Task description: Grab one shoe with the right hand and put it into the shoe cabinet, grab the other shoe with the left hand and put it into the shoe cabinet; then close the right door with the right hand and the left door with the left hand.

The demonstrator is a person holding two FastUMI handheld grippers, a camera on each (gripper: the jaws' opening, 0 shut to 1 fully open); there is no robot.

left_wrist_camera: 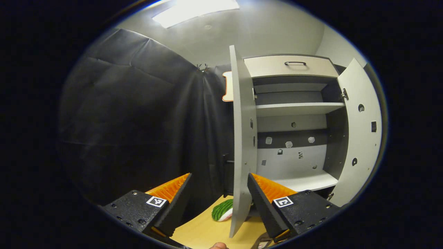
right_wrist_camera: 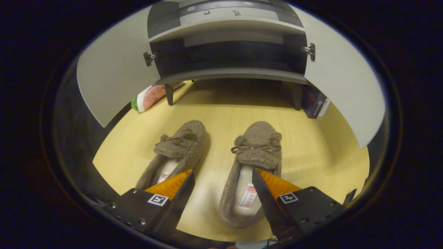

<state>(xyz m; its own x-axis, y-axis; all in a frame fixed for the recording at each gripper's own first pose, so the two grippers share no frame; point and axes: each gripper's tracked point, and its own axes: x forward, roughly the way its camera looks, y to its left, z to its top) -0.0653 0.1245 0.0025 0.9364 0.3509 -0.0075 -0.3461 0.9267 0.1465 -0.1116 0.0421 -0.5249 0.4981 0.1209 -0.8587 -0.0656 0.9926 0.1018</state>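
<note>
Nearest in the right gripper view, the right gripper (right_wrist_camera: 221, 188) hangs over the table (right_wrist_camera: 322, 152) with its jaws spread wide and nothing between them. Directly below it lie two fuzzy brown slippers, side by side and apart, toes pointing toward the cabinet. The right slipper (right_wrist_camera: 254, 162) lies under the gap between the jaws, close to the right-hand finger; whether that finger touches it cannot be told. The left slipper (right_wrist_camera: 180, 148) lies angled, its heel passing behind the left-hand finger. Both rest on the pale wood table, in front of the shoe cabinet (right_wrist_camera: 228, 74) and outside it. Beyond them the cabinet stands on short legs with both doors swung open. A watermelon-patterned item (right_wrist_camera: 148, 97) lies by its left leg, and a dark box (right_wrist_camera: 315, 103) stands by its right leg.

In the left gripper view, the left gripper (left_wrist_camera: 218, 193) is raised, jaws open and holding nothing. The edge of the left door (left_wrist_camera: 241, 138) stands upright between the two fingers; contact cannot be judged. Farther off, the right door (left_wrist_camera: 360, 138) is open, the shelves (left_wrist_camera: 297, 109) are bare, and a drawer with a dark handle (left_wrist_camera: 295, 63) sits on top.
</note>
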